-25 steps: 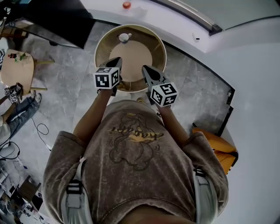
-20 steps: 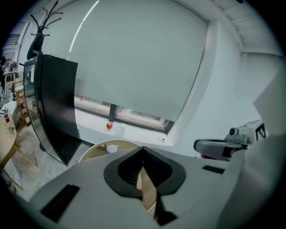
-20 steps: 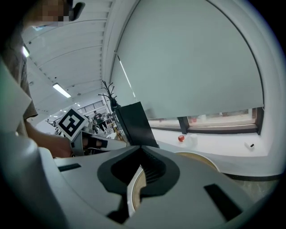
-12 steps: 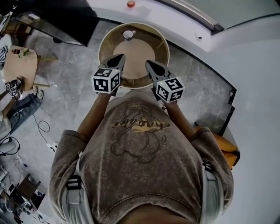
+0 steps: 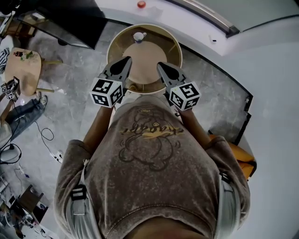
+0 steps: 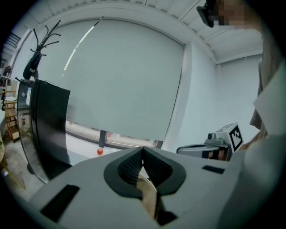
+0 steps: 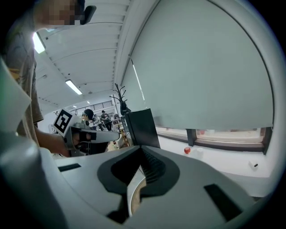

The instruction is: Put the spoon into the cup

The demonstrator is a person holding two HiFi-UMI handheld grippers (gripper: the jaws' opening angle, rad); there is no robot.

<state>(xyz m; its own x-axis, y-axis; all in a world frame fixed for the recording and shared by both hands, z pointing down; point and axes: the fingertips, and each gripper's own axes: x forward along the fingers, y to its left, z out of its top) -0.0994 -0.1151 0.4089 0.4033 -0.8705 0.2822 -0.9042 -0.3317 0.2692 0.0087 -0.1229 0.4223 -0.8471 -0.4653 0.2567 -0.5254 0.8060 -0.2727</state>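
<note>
The person, in a brown printed T-shirt, filled the lower half of the head view. Grey marble-patterned floor lay to either side of both claws. A round wooden surface with a raised rim stood directly ahead of them, its near edge below the claw bodies. A black panel stood ahead and to the left of the left claw. A smaller wooden surface lay well apart on that same side. An orange object lay behind and to the right of the right claw.

The left claw was held above the near left part of the round surface and was clenched: its ribbed pads met, with nothing between them. The right claw was held just beside it over the near right part, likewise clenched and empty. Each claw carried its marker cube at the rear, and the two tips stood apart, pointing ahead.

The cup — small and pale — stood at the far side of the round surface, ahead of both claws and between their lines, well apart from either tip. The spoon could not be made out in any view; whether it lay in the cup could not be told.

A red ball sat on the white ledge beyond the cup, farther ahead of the claws.
</note>
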